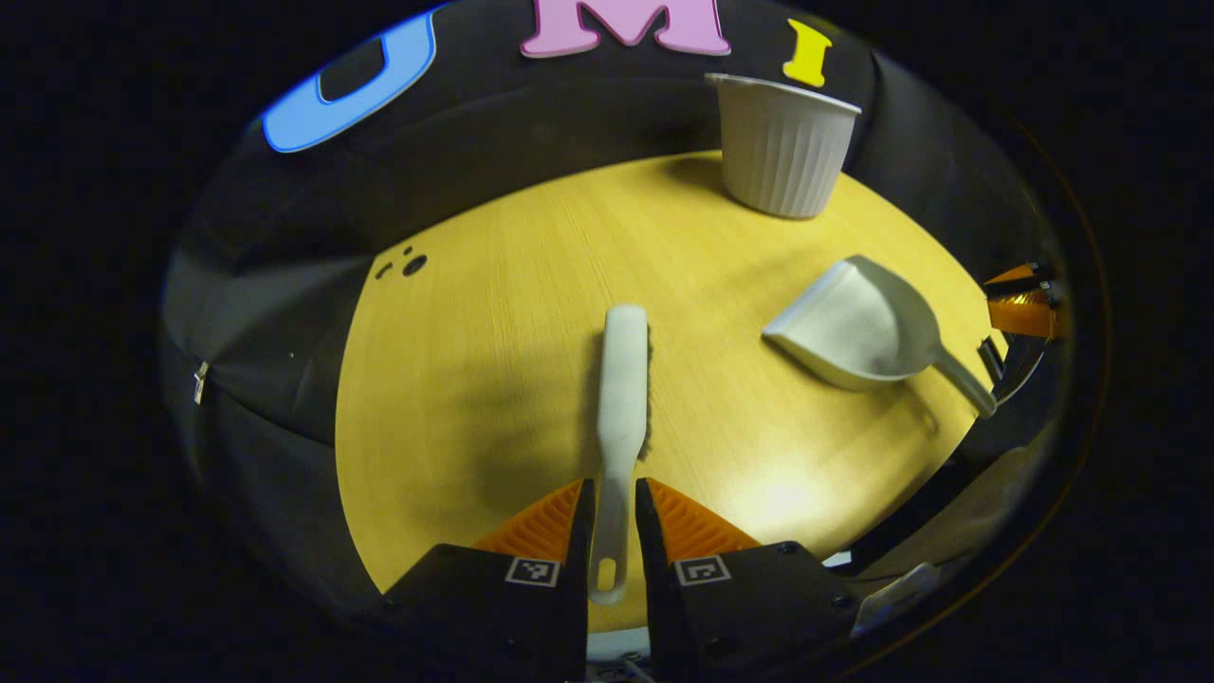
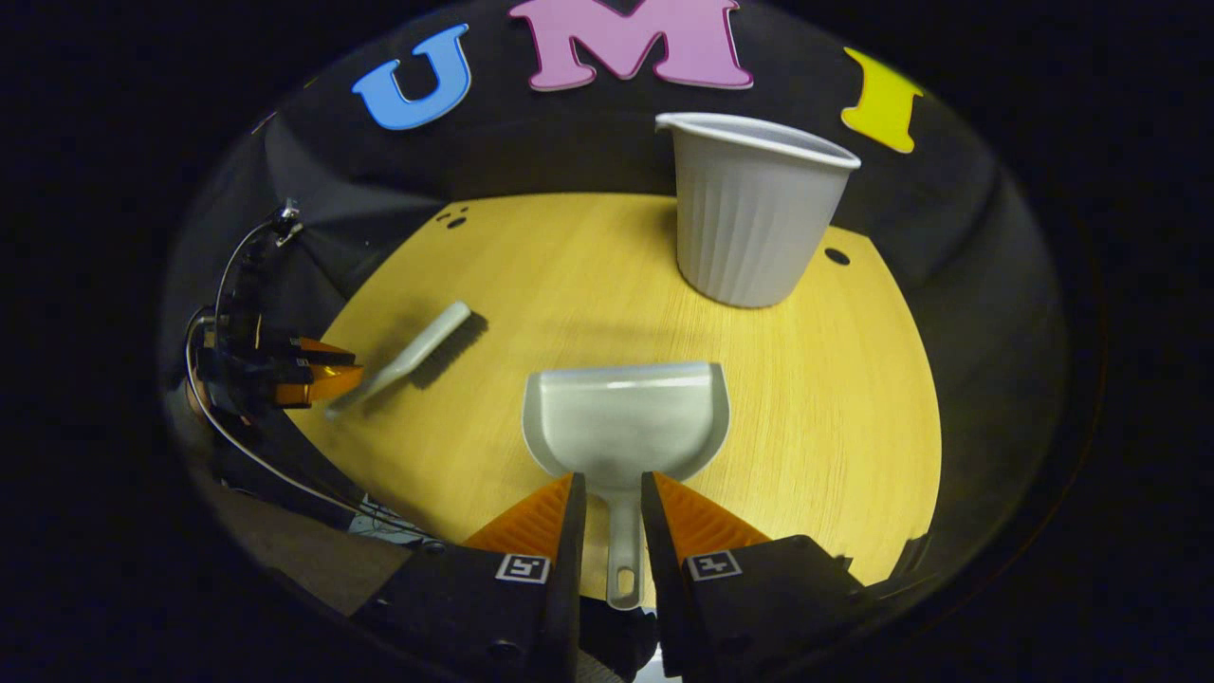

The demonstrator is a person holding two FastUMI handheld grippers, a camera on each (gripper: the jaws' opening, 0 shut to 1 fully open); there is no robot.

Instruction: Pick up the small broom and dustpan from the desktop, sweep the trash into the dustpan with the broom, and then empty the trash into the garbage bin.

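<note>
While one broom (image 1: 621,379), one dustpan (image 2: 626,417) and one bin (image 2: 754,213) share the tabletop (image 2: 854,398), each tool brackets a handle, left tool (image 1: 615,512) and right tool (image 2: 612,507); contact unclear. Bare wood separates them; bin near far edge.

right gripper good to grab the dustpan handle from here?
Probably yes. The dustpan handle already runs between the right gripper fingers, jaws open either side, nothing between. The bin stands well beyond.

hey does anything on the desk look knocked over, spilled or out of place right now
Nothing stands out. The bin stands upright, and the broom and dustpan lie flat on the desk, each handle between a gripper's fingers. I can't make out any trash.
</note>
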